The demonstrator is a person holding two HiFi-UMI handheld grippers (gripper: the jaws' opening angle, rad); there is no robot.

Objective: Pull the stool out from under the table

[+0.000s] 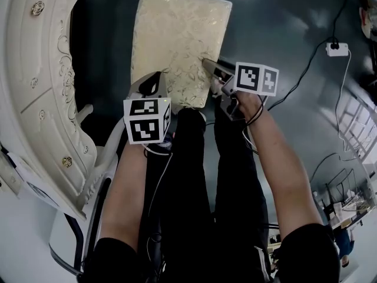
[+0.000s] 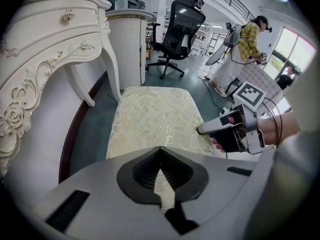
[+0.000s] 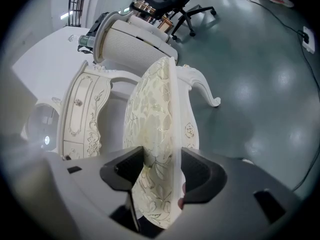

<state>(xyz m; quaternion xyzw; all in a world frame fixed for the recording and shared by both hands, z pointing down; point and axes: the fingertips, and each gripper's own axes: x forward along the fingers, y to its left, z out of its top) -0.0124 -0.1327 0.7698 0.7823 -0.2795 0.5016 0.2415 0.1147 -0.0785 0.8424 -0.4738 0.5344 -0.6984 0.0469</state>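
One office chair (image 2: pixel 183 20) beyond stool (image 2: pixel 155 116)

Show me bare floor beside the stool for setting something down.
Bare floor lies right of the stool, up to the power strip, and beyond its far edge. Crowded: the gap by the dressing table, and the near edge with the left gripper and right gripper.

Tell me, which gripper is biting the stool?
The right gripper: its jaws clamp the stool by its cushioned edge. The left gripper has its jaw tips together over the seat, clamping nothing.
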